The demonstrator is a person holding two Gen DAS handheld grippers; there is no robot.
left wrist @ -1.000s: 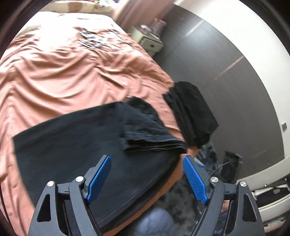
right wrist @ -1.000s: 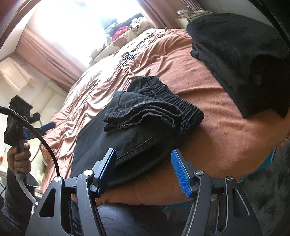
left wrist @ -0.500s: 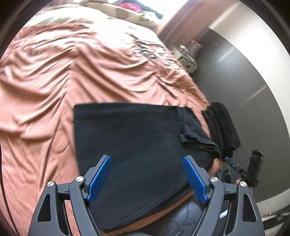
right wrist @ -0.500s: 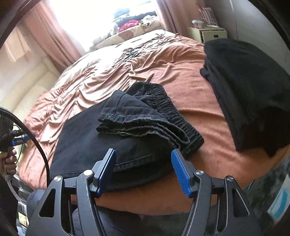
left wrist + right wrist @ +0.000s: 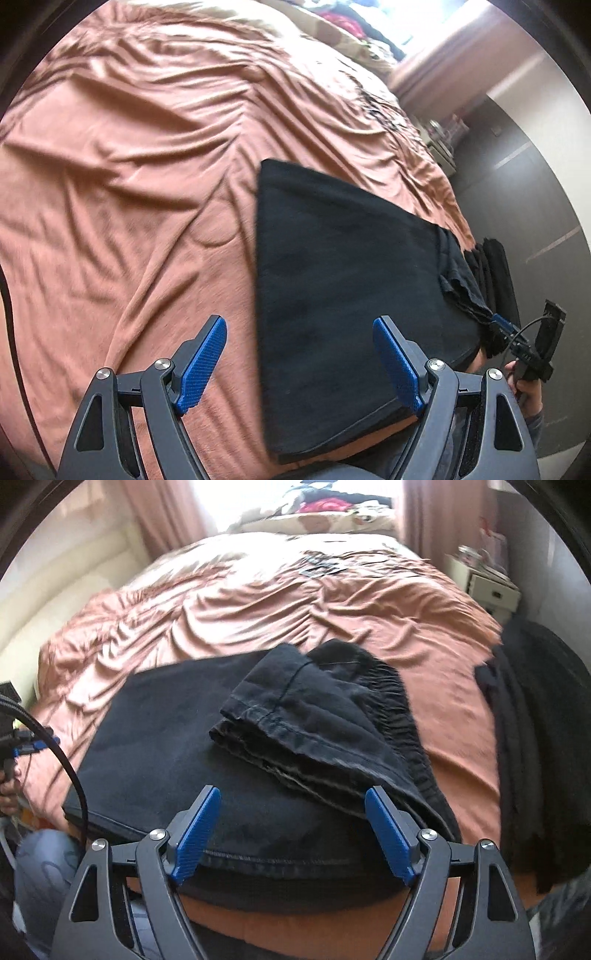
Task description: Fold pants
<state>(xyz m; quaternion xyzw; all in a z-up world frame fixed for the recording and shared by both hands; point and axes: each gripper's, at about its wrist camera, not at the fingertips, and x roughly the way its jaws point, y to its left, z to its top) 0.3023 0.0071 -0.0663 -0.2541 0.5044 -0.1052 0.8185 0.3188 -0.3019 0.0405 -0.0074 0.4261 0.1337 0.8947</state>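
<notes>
Pants [image 5: 236, 760] lay flat at the near edge of the bed [image 5: 129, 166], hems doubled back over the waistband, soft and limp enough to need gripping at the folded end, while left gripper [image 5: 301, 365] and right gripper [image 5: 291, 834] hovered, fingers apart, empty.

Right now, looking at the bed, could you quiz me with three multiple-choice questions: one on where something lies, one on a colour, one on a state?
1. Where does the folded-over end of the black pants lie?
A. on the floor
B. on top of the pants, nearer the waistband side
C. on the pillows

2. What colour is the bedspread?
A. salmon pink
B. green
C. white

3. How do the right gripper fingers stand?
A. clamped on cloth
B. spread apart, holding nothing
C. out of sight

Answers: B, hemmed legs rest on the cloth by the elastic waistband; A, the cover is salmon pink; B, both blue pads stand apart.
</notes>
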